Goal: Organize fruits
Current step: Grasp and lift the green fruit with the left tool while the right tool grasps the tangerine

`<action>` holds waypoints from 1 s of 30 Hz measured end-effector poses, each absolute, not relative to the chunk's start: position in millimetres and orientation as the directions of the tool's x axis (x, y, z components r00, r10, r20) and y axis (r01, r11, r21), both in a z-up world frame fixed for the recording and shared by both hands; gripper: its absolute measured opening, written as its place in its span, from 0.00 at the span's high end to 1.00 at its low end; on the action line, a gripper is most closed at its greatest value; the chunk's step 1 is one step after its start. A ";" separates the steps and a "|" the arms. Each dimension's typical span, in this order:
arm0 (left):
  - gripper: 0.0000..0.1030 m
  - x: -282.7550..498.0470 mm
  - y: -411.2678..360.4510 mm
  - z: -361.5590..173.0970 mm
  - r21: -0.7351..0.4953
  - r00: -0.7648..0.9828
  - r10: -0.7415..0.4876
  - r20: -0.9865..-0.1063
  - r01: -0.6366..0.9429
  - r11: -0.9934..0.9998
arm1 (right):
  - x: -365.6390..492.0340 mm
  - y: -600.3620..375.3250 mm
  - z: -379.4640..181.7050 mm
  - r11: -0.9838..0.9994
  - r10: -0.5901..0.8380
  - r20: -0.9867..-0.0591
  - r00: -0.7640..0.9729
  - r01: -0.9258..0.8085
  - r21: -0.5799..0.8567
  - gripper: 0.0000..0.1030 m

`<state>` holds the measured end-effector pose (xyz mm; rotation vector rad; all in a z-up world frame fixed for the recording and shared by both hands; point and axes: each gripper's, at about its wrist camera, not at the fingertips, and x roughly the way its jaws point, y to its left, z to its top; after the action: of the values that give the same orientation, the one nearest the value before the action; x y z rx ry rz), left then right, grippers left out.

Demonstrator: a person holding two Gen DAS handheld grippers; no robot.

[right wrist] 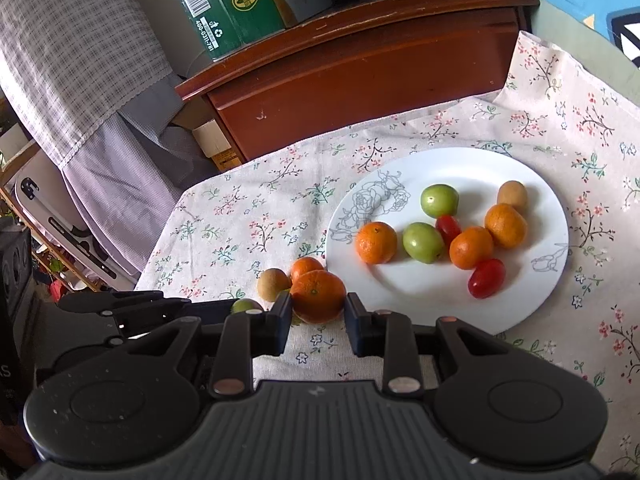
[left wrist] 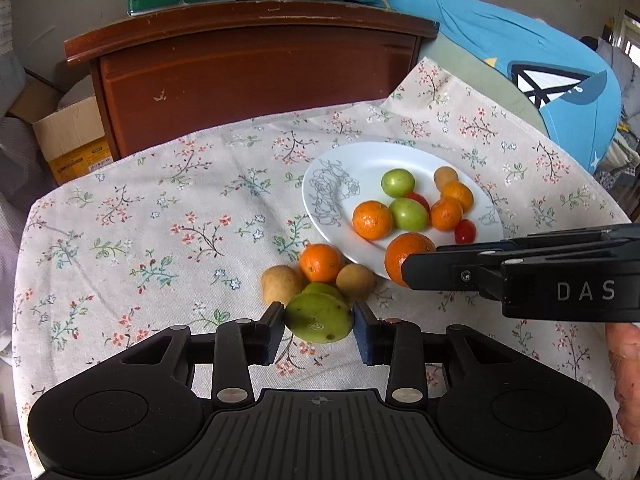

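Observation:
My left gripper (left wrist: 319, 318) is shut on a green fruit (left wrist: 319, 317) just above the flowered cloth. Behind it lie a tangerine (left wrist: 320, 263), two brown longans (left wrist: 280, 282) and another green fruit, mostly hidden. My right gripper (right wrist: 317, 307) is shut on a tangerine (right wrist: 318, 295) beside the plate's near-left rim; in the left wrist view this tangerine (left wrist: 406, 257) sits at the tip of the right gripper's black fingers (left wrist: 436, 274). The white plate (right wrist: 460, 168) carries tangerines, green fruits, red cherry tomatoes and a longan.
A flowered tablecloth (left wrist: 160, 220) covers the round table. A brown wooden cabinet (left wrist: 256, 80) stands behind it with green boxes (right wrist: 228, 4) on top. A cardboard box (left wrist: 72, 140) sits at far left, blue fabric (left wrist: 540, 60) at the right. A hand (left wrist: 624, 376) shows at the right edge.

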<state>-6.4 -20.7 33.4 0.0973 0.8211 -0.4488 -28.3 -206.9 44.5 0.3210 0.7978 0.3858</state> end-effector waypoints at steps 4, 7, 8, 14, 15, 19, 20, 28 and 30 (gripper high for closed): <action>0.67 -2.7 -20.7 44.0 -0.098 0.616 -0.354 -0.704 0.409 0.907 | -27.7 -211.9 53.3 0.880 0.450 -0.606 0.656 -0.211 0.426 0.72; 0.67 0.3 -21.6 52.8 -0.116 0.629 -0.366 -0.686 0.402 0.908 | -27.0 -217.4 61.6 0.879 0.446 -0.586 0.677 -0.207 0.429 0.73; 0.67 0.9 -22.4 56.0 -0.119 0.635 -0.371 -0.678 0.402 0.908 | -26.6 -219.7 64.2 0.879 0.443 -0.580 0.684 -0.205 0.430 0.74; 0.67 14.6 -31.0 64.5 -0.172 0.632 -0.408 -0.659 0.402 0.899 | -20.1 -235.5 67.1 0.884 0.414 -0.574 0.706 -0.160 0.440 0.80; 0.67 17.9 -32.6 61.9 -0.184 0.623 -0.412 -0.665 0.398 0.899 | -18.4 -237.1 62.6 0.887 0.404 -0.589 0.700 -0.142 0.440 0.80; 0.66 21.7 -27.3 57.3 -0.181 0.625 -0.377 -0.683 0.355 0.917 | -22.2 -240.4 48.7 0.889 0.409 -0.646 0.645 -0.121 0.441 0.79; 0.66 21.7 -24.1 57.7 -0.178 0.632 -0.369 -0.682 0.345 0.921 | -27.4 -240.4 46.0 0.884 0.421 -0.661 0.622 -0.119 0.451 0.77; 0.67 22.8 -14.3 56.9 -0.176 0.651 -0.325 -0.686 0.285 0.942 | -110.3 -196.5 39.3 0.797 0.603 -0.650 0.463 -0.328 0.506 0.72; 0.67 19.8 -14.2 61.0 -0.160 0.663 -0.323 -0.675 0.295 0.942 | -127.6 -186.5 40.2 0.810 0.584 -0.676 0.449 -0.379 0.448 0.71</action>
<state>19.8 -14.2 61.0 -0.0381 0.7705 -0.3495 -127.6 -186.5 40.2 0.2455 0.9300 0.6028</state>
